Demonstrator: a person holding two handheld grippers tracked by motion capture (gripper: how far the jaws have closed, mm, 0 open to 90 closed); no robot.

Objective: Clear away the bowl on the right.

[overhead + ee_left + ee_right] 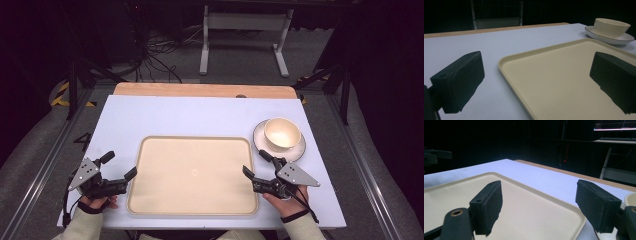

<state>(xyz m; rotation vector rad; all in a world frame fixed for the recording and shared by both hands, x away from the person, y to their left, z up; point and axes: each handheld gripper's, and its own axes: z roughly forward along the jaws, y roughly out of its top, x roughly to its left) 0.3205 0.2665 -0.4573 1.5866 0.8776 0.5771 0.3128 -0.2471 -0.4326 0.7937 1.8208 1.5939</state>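
While both grippers hover low, tray (194, 174) lies between them: left gripper (121, 165) spread, straddling tray's left rim; right gripper (256, 163) spread, straddling right rim. Cup (282, 133) on saucer (298, 149) just beyond tray's far right corner.

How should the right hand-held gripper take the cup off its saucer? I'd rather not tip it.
Probably grip the cup by its rim, one jaw inside and one outside, coming from above on its near side. It stands upright and open-topped on the saucer, no handle is visible, and the open right hand-held gripper is just in front.
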